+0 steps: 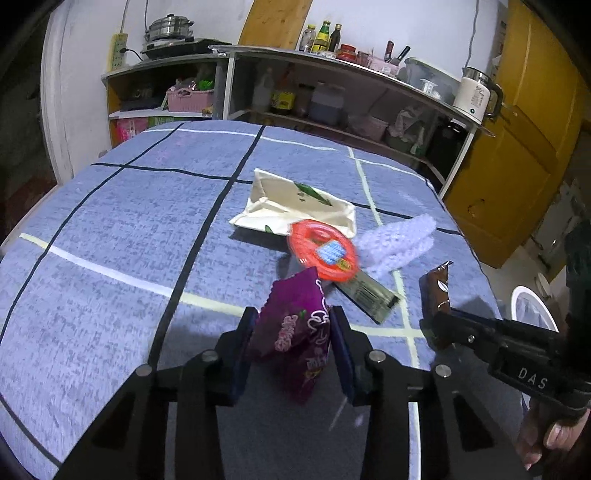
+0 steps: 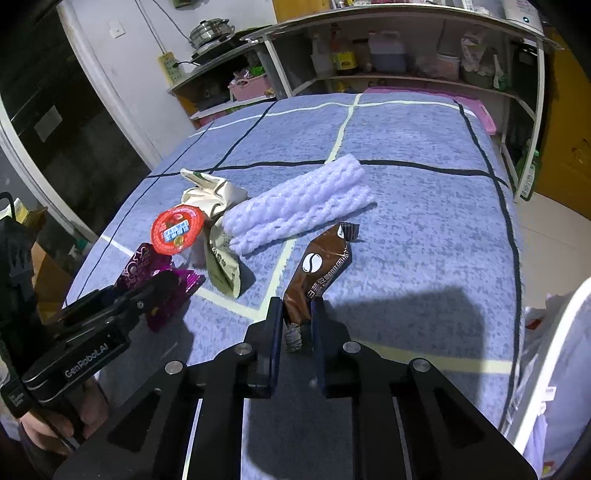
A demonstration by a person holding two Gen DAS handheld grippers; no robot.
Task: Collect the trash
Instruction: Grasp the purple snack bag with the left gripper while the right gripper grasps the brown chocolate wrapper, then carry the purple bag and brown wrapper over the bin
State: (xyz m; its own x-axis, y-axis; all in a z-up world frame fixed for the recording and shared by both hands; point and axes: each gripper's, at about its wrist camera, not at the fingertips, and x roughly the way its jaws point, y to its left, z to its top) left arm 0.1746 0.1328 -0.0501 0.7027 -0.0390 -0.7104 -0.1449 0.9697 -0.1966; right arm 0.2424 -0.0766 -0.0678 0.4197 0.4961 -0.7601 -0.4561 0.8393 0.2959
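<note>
I am pinching the brown coffee sachet [image 2: 320, 269] tight in my right fingers [image 2: 295, 317] while my left fingers [image 1: 291, 332], half-narrowed, are squeezing the crinkly purple snack wrapper [image 1: 295, 332] squarely before lifting.

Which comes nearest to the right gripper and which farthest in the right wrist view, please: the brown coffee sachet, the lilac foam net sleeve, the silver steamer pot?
1. Brown coffee sachet: clamped in the right gripper.
2. Lilac foam net sleeve: mid-table, beyond the sachet.
3. Silver steamer pot: on the far shelf, upper left.

- blue checked tablecloth [image 1: 110, 229] under my work area
- metal shelf [image 1: 332, 70] behind: bottles, white kettle [image 1: 474, 92]
- steel pot [image 1: 168, 27] far left
- yellow door [image 1: 532, 122] right
</note>
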